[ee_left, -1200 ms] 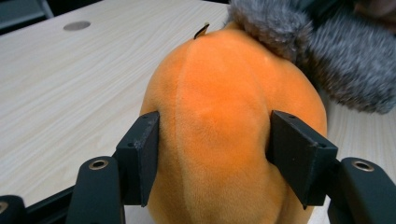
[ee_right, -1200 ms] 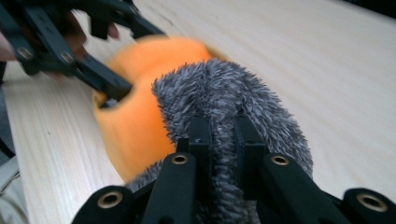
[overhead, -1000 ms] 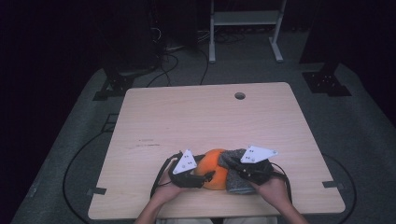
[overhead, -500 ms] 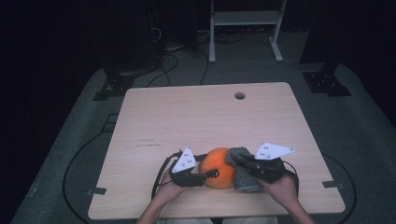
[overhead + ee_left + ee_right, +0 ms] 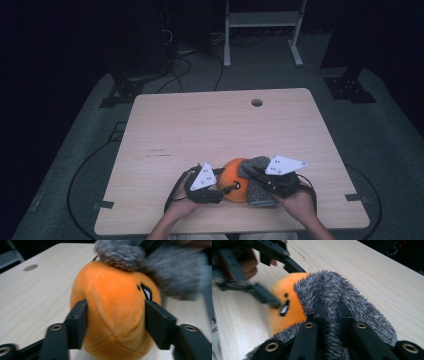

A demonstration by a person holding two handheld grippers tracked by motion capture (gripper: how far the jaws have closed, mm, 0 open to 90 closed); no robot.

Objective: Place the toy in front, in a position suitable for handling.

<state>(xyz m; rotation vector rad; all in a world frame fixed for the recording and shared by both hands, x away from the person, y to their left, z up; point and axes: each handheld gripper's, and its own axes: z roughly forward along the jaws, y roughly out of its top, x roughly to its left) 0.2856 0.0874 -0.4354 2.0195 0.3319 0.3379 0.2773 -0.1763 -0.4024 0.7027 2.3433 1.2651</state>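
An orange plush ball (image 5: 231,179) with a small stitched face lies near the table's front edge. My left gripper (image 5: 227,189) is shut on it, and its jaws press the ball's two sides (image 5: 112,302). A grey furry cover (image 5: 258,186) wraps the ball's right side and reaches over its top (image 5: 125,252). My right gripper (image 5: 248,173) is shut on a ridge of that grey fur (image 5: 362,307), pinched between its jaws (image 5: 332,307). In the right gripper view the orange ball (image 5: 284,315) peeks out from under the fur, with the left gripper (image 5: 283,282) around it.
The light wooden table (image 5: 210,125) has a round cable hole (image 5: 256,102) at the back right. A person's hands hold both grippers at the front edge. Beyond the table are cables on the dark floor and a white metal frame (image 5: 260,20).
The right gripper shifted right and a little up, drawing the grey fur higher onto the orange ball. The left gripper stayed shut on the ball in place.
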